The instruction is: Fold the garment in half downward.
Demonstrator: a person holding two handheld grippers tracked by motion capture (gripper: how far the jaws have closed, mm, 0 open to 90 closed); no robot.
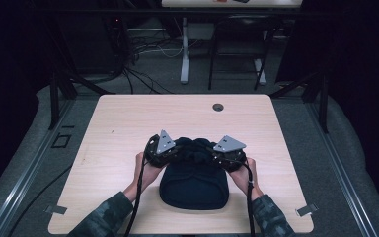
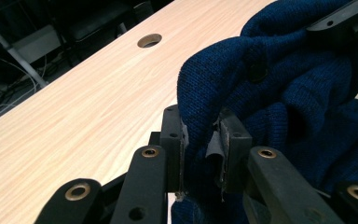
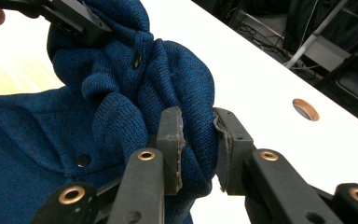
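Observation:
A dark blue knitted garment (image 1: pixel 193 185) with snap buttons lies folded on the near middle of the wooden table (image 1: pixel 128 123). My left gripper (image 1: pixel 164 148) is shut on a bunched fold at its far left edge, and the knit (image 2: pixel 223 79) sits pinched between the pads. My right gripper (image 1: pixel 227 150) is shut on the far right edge, with a thick roll of the knit (image 3: pixel 186 93) clamped in its jaws. Between the two grippers the fabric is gathered into folds. A hand holds each gripper from the near side.
A round cable hole (image 1: pixel 218 107) lies near the table's far edge. Beyond the table stand dark frame legs, a white desk leg (image 1: pixel 184 54) and loose cables on the floor. Metal rails run along both sides of the table.

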